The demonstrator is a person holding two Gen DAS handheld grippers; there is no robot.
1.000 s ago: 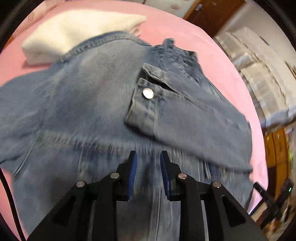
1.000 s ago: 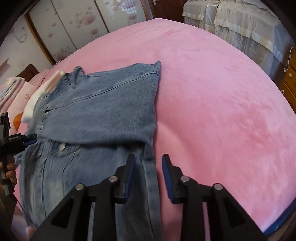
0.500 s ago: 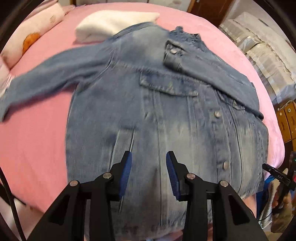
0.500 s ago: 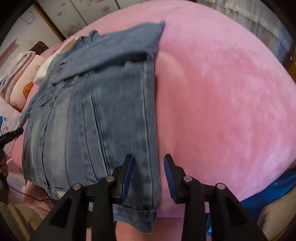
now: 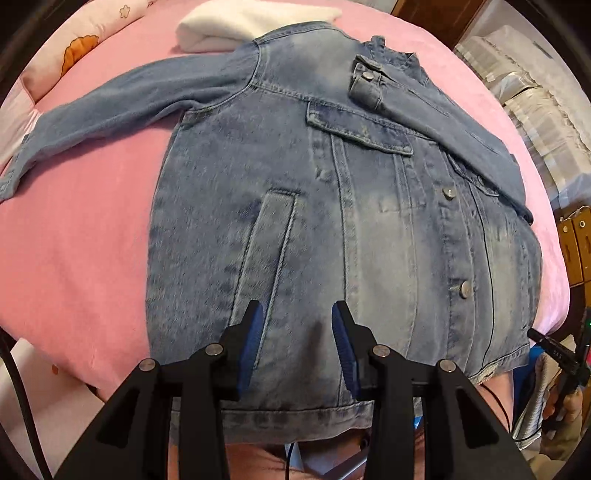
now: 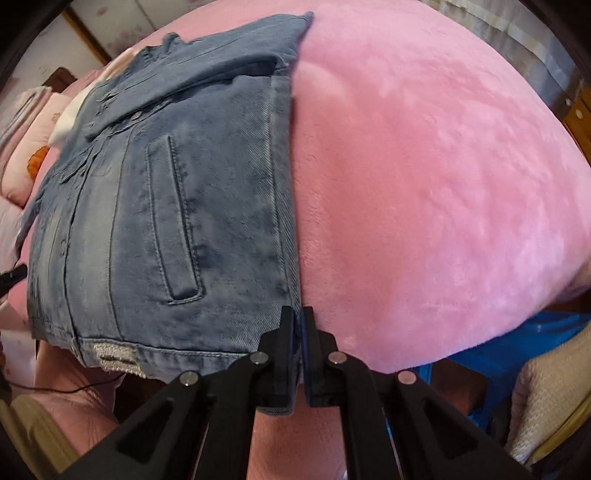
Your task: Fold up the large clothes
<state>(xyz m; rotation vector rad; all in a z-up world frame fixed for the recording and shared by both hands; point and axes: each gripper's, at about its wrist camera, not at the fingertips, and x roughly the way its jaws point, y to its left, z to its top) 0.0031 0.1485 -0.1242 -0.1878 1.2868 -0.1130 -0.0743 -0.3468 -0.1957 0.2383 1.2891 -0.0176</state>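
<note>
A blue denim jacket [image 5: 332, 206] lies front up on the pink bed [image 5: 74, 240]. One sleeve is folded across its chest, the other sleeve [image 5: 110, 107] stretches out to the left. My left gripper [image 5: 297, 332] is open and empty, hovering over the jacket's lower part near the hem. In the right wrist view the jacket [image 6: 166, 206] lies at the left, and my right gripper [image 6: 298, 325] is shut on the jacket's bottom corner at the side seam by the hem.
A folded white cloth [image 5: 251, 22] lies past the collar. Pink pillows [image 5: 74, 48] lie at the far left. The pink bed [image 6: 424, 184] spreads right of the jacket. A blue item [image 6: 517, 339] and a cream knit [image 6: 546, 398] sit below the bed edge.
Both grippers pulled back toward the hem. The right gripper went from open to shut on the jacket's bottom corner. The left gripper stayed open.
</note>
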